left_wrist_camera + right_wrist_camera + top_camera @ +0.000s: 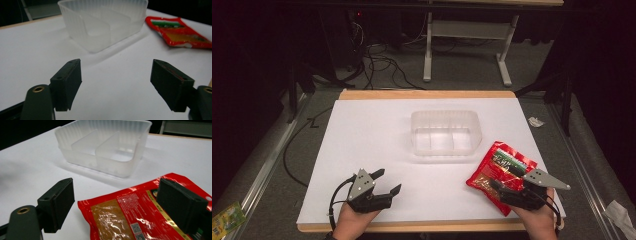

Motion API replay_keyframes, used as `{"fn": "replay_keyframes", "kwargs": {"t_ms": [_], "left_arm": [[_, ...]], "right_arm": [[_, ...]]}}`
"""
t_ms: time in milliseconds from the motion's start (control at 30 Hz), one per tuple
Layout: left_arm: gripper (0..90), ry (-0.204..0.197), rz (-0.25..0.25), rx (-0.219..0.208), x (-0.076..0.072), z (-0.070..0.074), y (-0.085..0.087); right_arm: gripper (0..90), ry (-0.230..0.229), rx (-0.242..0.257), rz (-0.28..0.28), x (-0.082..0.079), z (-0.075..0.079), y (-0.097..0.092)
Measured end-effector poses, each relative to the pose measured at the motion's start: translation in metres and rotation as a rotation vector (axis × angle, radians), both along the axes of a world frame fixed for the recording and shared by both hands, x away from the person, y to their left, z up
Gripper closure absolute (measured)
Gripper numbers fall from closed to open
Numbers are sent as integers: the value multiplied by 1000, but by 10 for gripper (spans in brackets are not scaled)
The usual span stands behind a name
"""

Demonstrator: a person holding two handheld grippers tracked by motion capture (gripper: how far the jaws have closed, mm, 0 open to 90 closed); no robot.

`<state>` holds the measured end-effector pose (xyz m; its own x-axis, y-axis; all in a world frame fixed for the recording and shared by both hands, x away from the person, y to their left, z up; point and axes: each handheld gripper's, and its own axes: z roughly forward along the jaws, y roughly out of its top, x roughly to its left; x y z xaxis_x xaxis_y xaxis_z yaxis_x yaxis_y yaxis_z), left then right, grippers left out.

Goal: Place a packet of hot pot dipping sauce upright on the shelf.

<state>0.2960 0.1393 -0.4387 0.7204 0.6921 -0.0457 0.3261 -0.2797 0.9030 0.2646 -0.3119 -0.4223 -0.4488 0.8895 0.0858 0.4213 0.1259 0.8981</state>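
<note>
On the white table (362, 135), a red snack packet (498, 169) is lying at about four o'clock from the clear plastic tub (446, 132), well apart from it. From above, the right gripper (507, 182) is reaching over the packet's near end with its jaws standing apart. The right gripper view is adding detail the high view is missing: one jaw is hanging over the packet (130, 212), the other over bare table, with nothing pinched, and two dividers are splitting the tub (105, 147) into compartments. At seven o'clock from the tub, the left gripper (387, 182) is resting with jaws wide apart over bare table, as its own view is confirming.
</note>
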Motion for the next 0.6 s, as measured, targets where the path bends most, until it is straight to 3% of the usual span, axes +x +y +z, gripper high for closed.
{"fn": "replay_keyframes", "kwargs": {"t_ms": [100, 333, 500, 600], "left_arm": [[244, 7, 18, -11, 2, 0, 4], [245, 11, 14, -16, 4, -1, 6], [245, 8, 18, -19, 3, 0, 6], [245, 11, 13, -21, 3, 0, 6]], "right_arm": [[149, 18, 11, 15, 1, -2, 2], [152, 31, 14, -13, 3, -5, -9], [154, 74, 37, -14, 11, -15, -18], [153, 69, 37, -20, 13, -18, -24]]}}
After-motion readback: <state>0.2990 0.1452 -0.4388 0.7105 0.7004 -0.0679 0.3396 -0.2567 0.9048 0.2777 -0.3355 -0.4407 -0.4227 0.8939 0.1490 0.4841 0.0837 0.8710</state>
